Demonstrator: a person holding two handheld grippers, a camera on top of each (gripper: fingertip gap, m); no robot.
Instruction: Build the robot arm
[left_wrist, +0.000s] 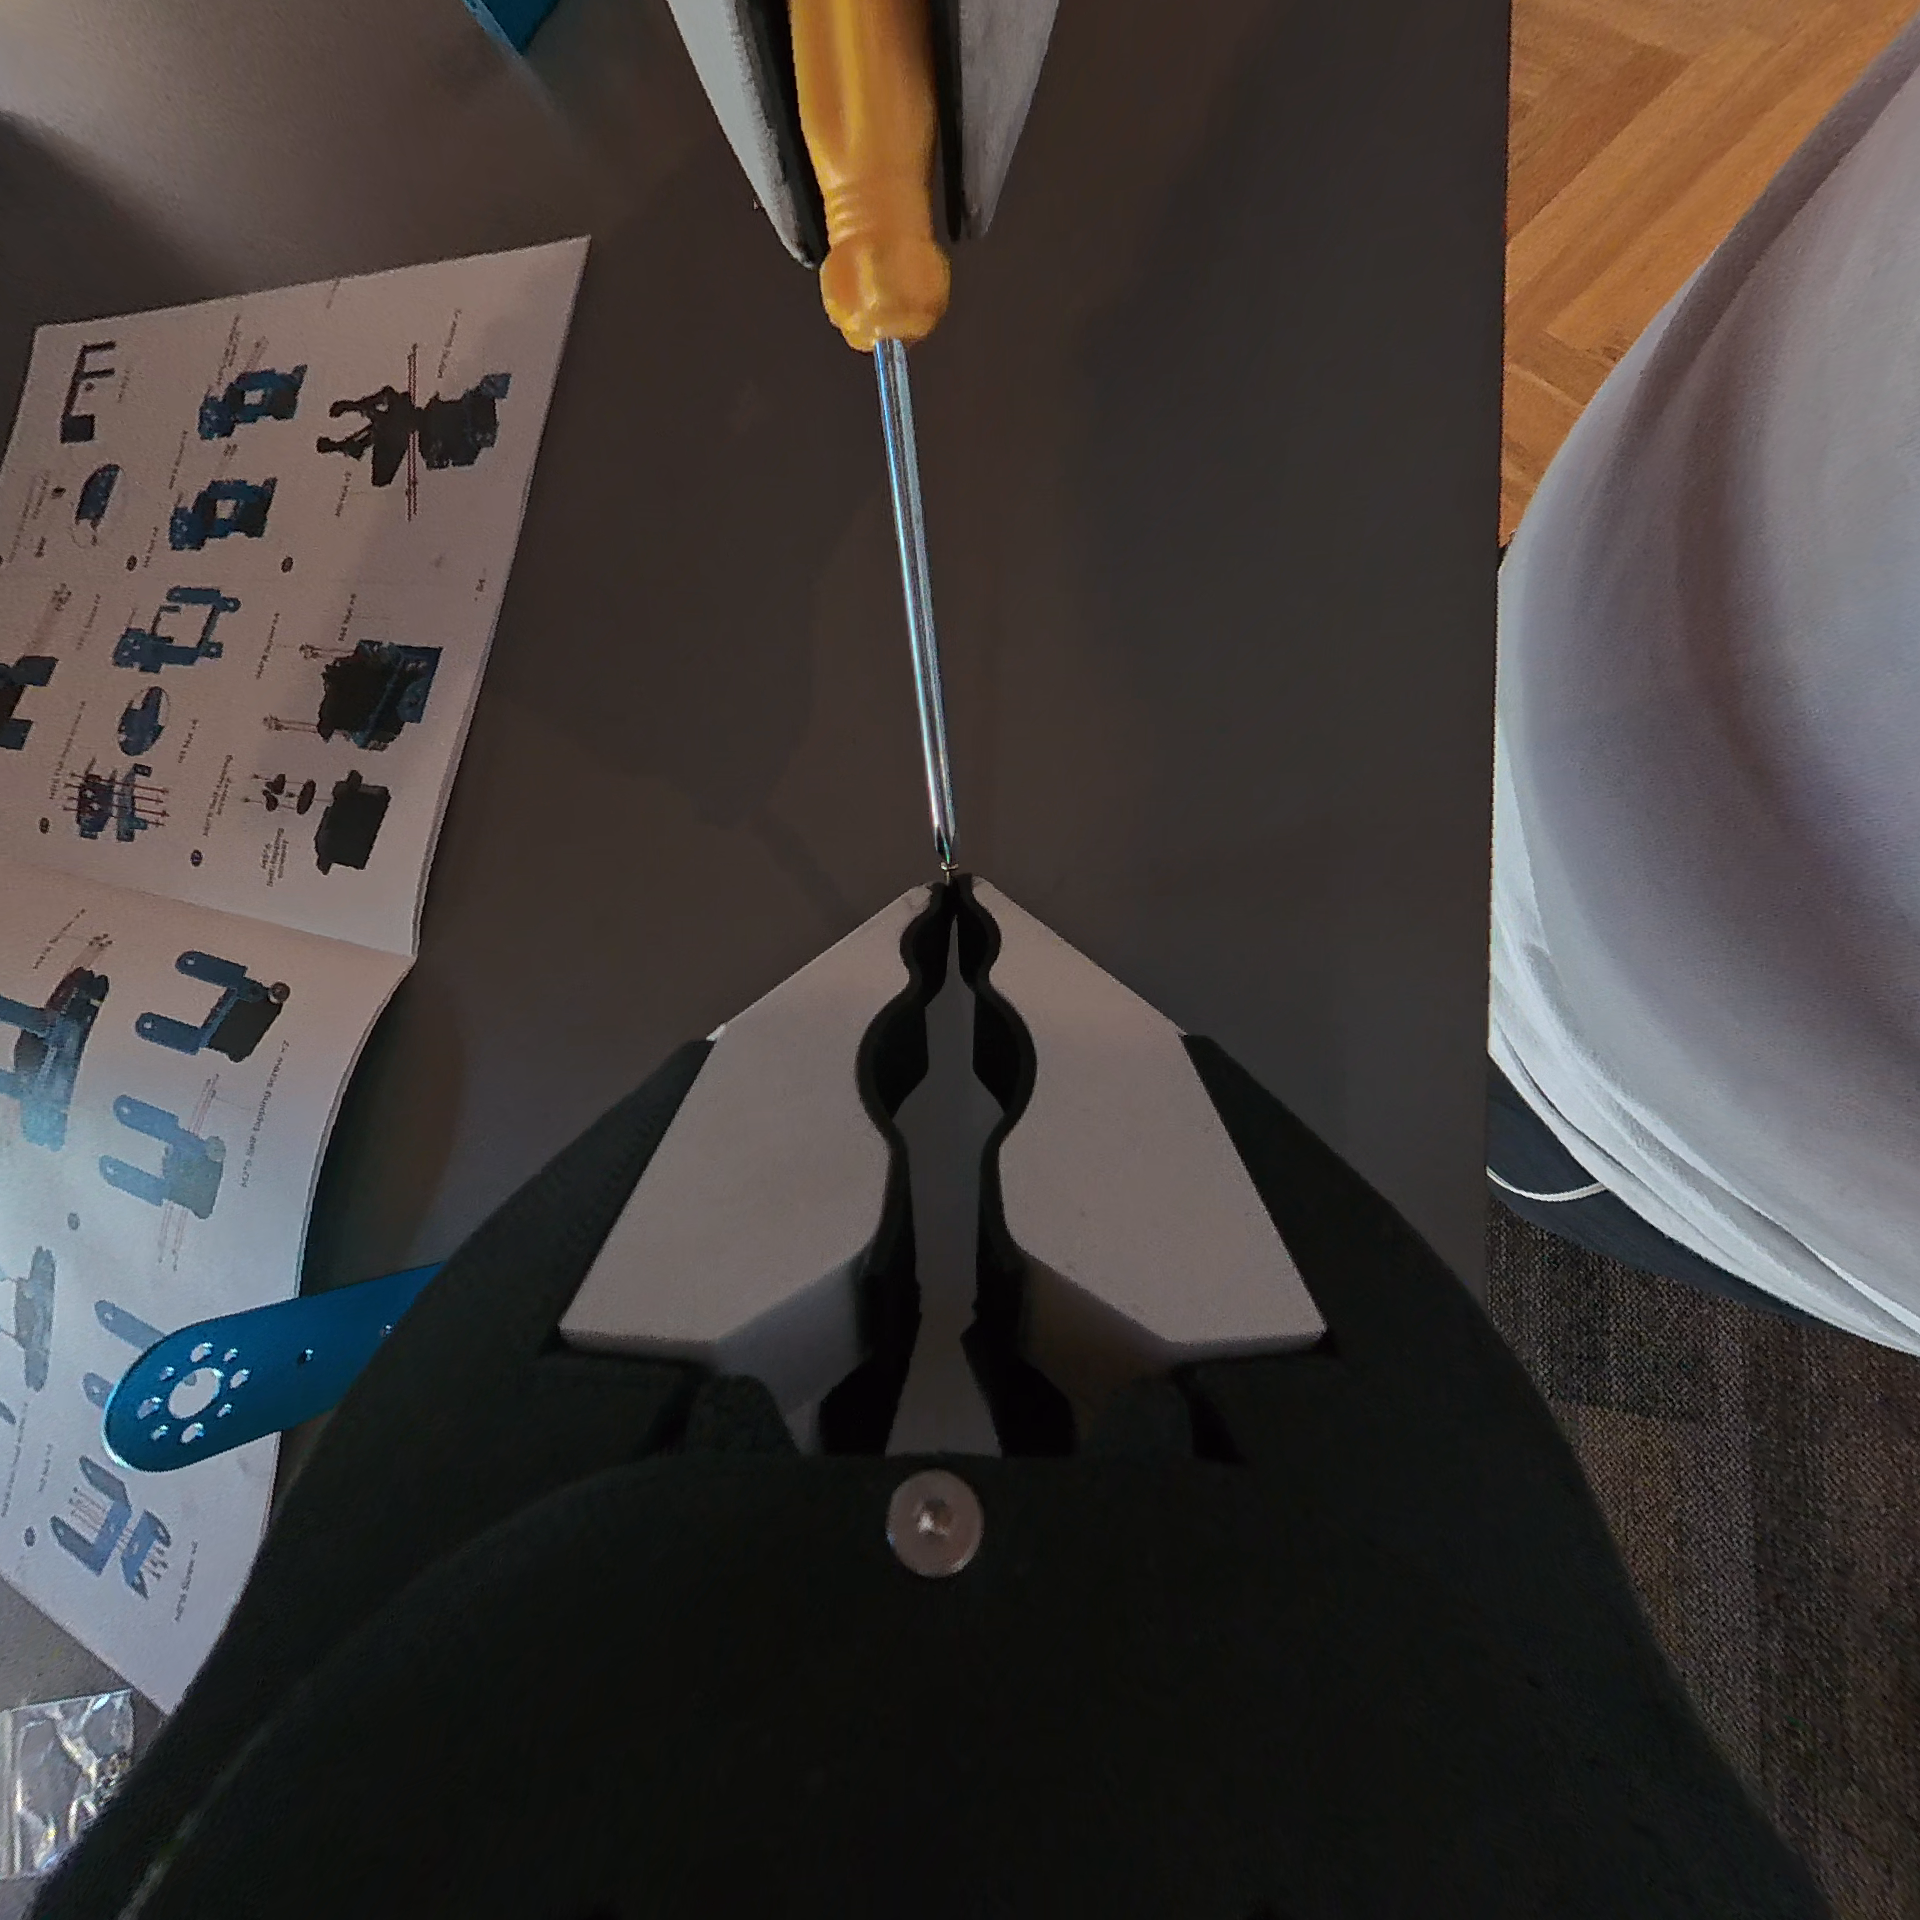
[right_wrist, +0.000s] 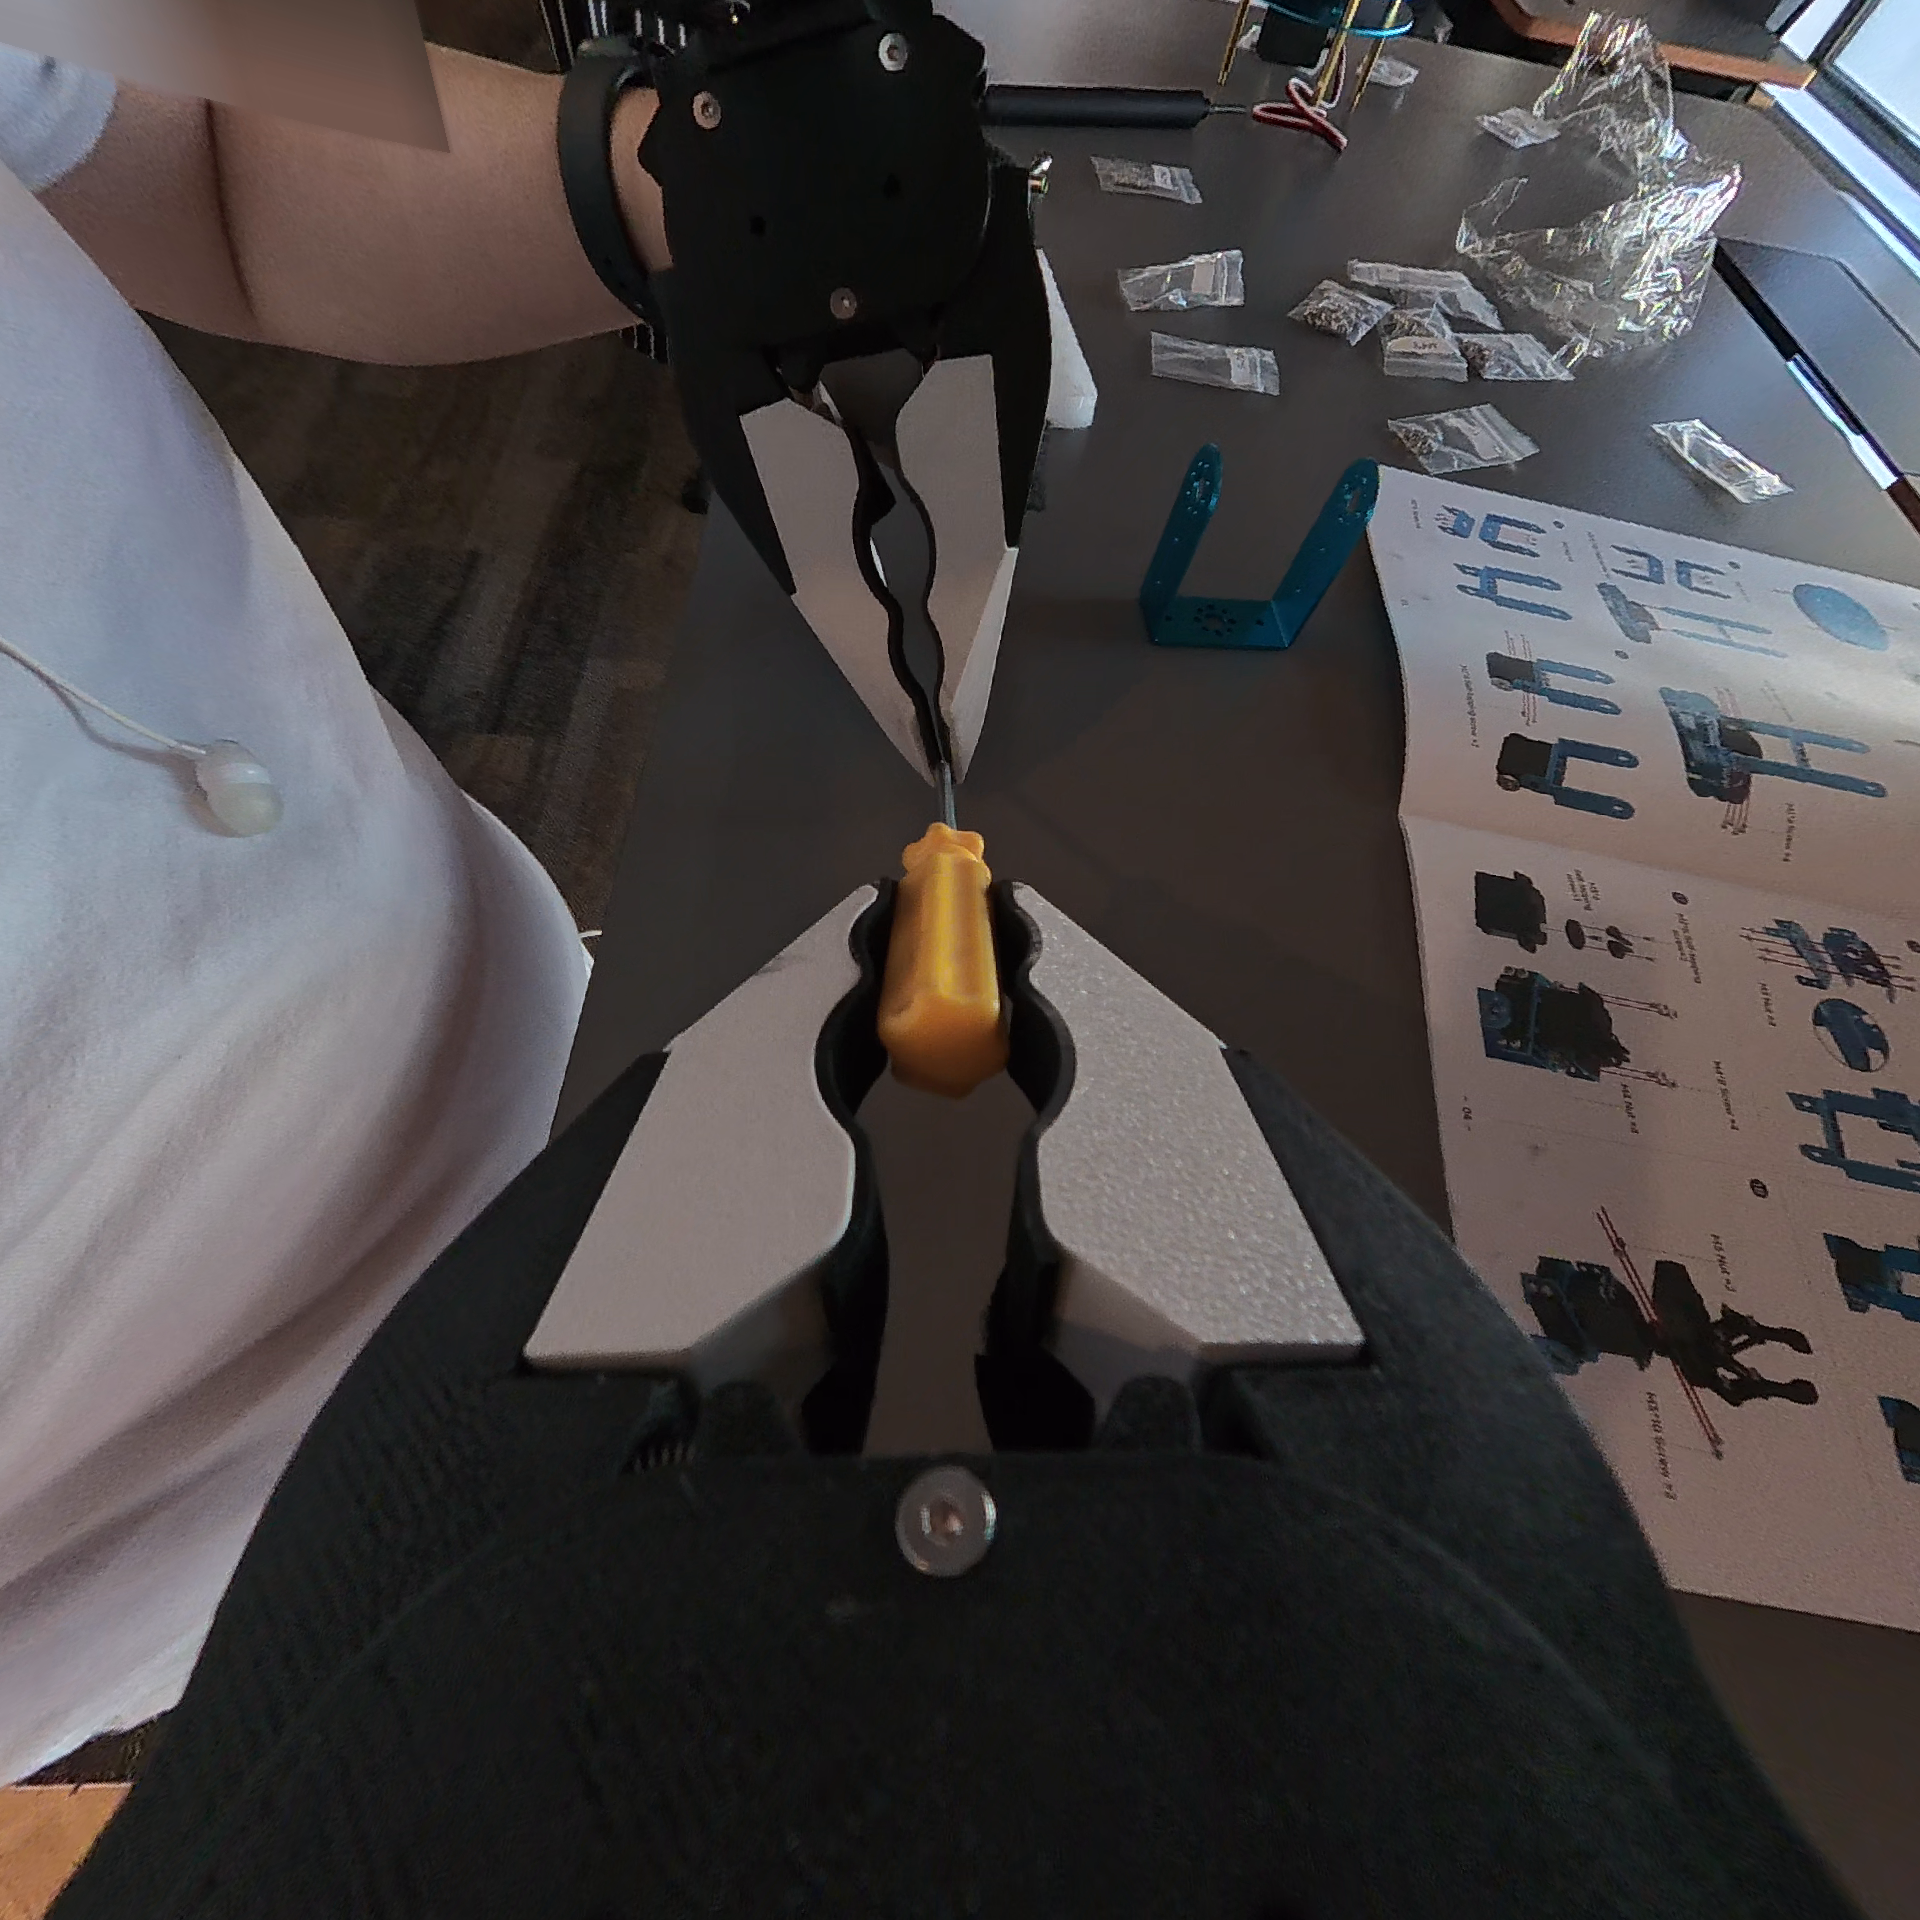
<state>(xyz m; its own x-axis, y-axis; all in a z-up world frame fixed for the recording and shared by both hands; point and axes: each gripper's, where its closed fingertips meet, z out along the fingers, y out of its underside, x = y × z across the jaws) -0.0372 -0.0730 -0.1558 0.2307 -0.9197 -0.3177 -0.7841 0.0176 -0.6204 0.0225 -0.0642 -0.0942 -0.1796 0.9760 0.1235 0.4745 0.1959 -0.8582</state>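
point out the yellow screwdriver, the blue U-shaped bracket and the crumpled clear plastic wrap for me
yellow screwdriver (right_wrist: 940, 987): right wrist view, on its handle between the gripper fingers.
blue U-shaped bracket (right_wrist: 1216, 620): right wrist view, on its base plate.
crumpled clear plastic wrap (right_wrist: 1600, 208): right wrist view, on the middle of the heap.

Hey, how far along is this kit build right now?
Done: the manual lies open and the small parts bags are laid out. In hand: the right gripper is shut on the yellow screwdriver, whose tip meets the shut left gripper; anything pinched there is too small to tell. Remaining: the blue U-bracket stands alone, nothing attached.
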